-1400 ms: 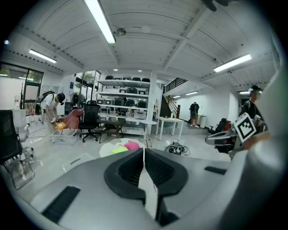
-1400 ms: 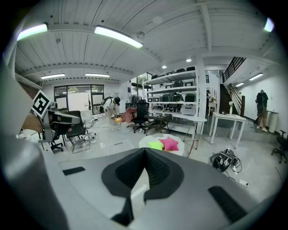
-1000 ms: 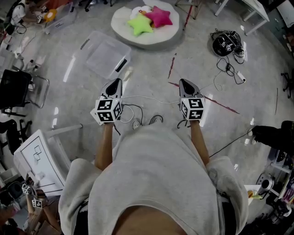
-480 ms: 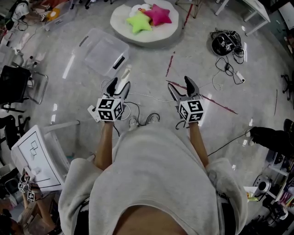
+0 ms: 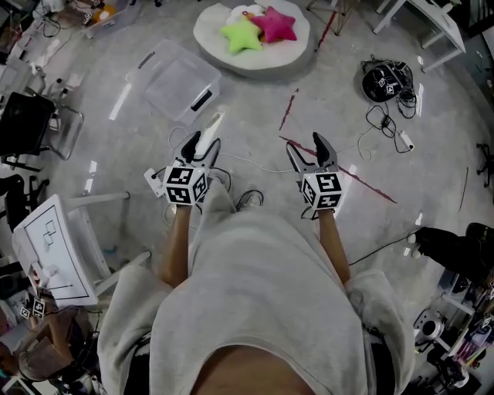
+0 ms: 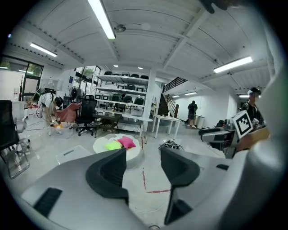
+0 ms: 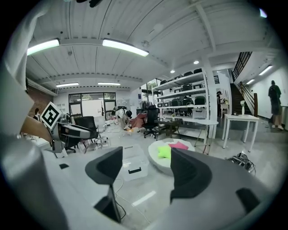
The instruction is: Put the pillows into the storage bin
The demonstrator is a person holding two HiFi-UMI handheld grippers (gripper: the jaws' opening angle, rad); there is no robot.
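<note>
Head view: the left gripper point(image 5: 199, 146) and the right gripper point(image 5: 309, 153) are held out side by side over the grey floor point(image 5: 255, 100), both pointing away from the person. The clear storage bin point(image 5: 176, 80) stands on the floor ahead of the left gripper, well apart from it, and looks empty. Beyond the bin, at the top edge of the view, lies a round white cushion point(image 5: 231, 55). On it are the green star pillow point(image 5: 241, 35) and the pink star pillow point(image 5: 275, 23), touching each other, green on the left. Loose cables point(image 5: 386, 119) trail over the floor to the right.

Left gripper view: the fingers point(image 6: 110, 173) stand wide apart with only bare floor between them. Past the left finger are the cushion point(image 6: 134, 154) with the green pillow point(image 6: 113, 145) and the pink pillow point(image 6: 128, 142) on top. The bin point(image 6: 72, 154) sits left of the cushion, near it.

Right gripper view: the fingers point(image 7: 189, 173) stand at a middling gap and are closing, with nothing between them. Seen through the gap, the bin point(image 7: 132, 165) rests on the floor, just beside the cushion point(image 7: 157, 164) that carries the green pillow point(image 7: 164, 152) and the pink pillow point(image 7: 179, 145).
</note>
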